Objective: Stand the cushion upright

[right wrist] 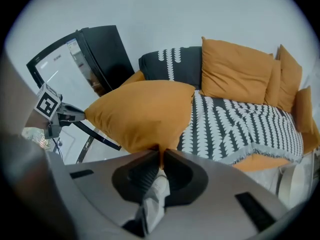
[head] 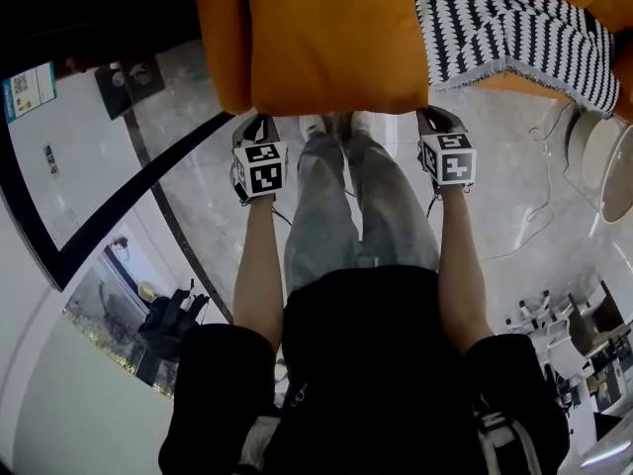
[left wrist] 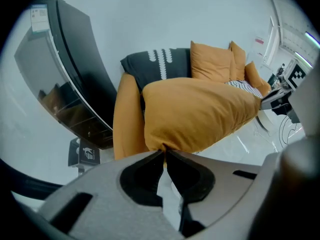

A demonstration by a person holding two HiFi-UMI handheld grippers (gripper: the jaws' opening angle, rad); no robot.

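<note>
A large orange cushion [head: 316, 38] hangs in the air in front of the sofa, held by its near edge. My left gripper [head: 255, 125] is shut on the cushion's left corner [left wrist: 200, 116], the fabric pinched between its pads. My right gripper [head: 435, 119] is shut on the right corner [right wrist: 145, 114] in the same way. Both grippers point steeply down at the cushion's lower edge. In the head view the cushion fills the top middle and hides part of the sofa.
The sofa carries a black-and-white patterned throw [right wrist: 235, 126] and several orange back cushions [right wrist: 235, 71]; a dark cushion with a white pattern [left wrist: 155, 64] leans at its left end. A dark glass cabinet [left wrist: 75, 84] stands to the left. White cables [head: 539, 201] lie on the marble floor.
</note>
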